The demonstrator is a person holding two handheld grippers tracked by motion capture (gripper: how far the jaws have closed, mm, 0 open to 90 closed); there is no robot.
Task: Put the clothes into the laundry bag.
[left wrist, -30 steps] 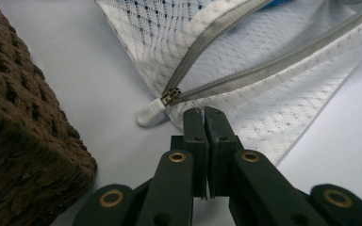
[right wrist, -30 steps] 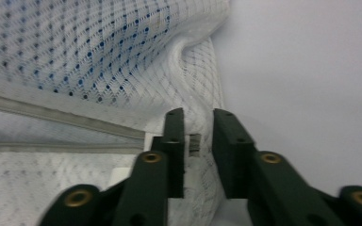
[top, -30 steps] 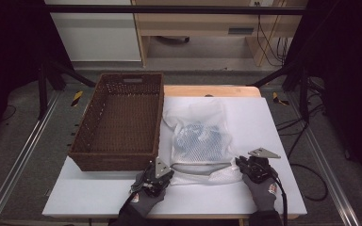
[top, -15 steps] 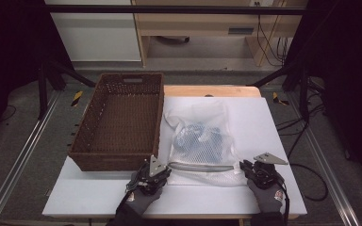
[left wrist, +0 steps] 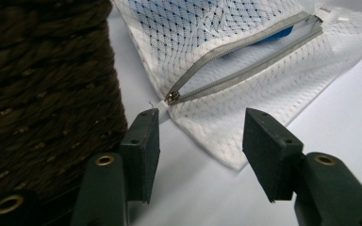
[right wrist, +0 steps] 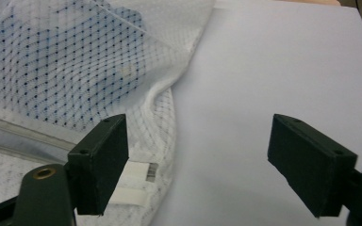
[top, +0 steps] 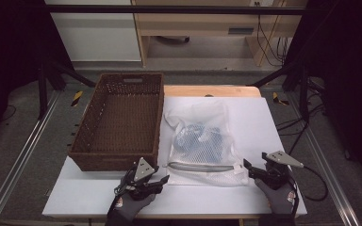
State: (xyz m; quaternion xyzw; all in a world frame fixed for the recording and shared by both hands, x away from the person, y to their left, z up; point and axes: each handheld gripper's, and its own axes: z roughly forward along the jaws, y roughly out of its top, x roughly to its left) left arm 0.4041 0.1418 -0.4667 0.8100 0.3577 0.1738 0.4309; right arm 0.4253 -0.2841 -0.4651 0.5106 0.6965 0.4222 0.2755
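I note a white mesh bag [top: 201, 141] lying flat on the white table [top: 264, 117], just right of the brown wicker basket [top: 118, 125]; its grey zipper [left wrist: 245, 59] gapes, blue contents visible through the netting; the basket's interior appears bare. My left hand-held gripper [top: 158, 181] stands wide by the zipper's end; my right hand-held gripper [top: 249, 168] stands wide at the bag's opposite corner, gripping nothing.

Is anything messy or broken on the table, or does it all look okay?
Nothing looks broken or spilled. The white mesh bag lies flat on the table beside the wicker basket. Its zipper is open, with something blue inside. Both tools, left and right, are open and holding nothing.
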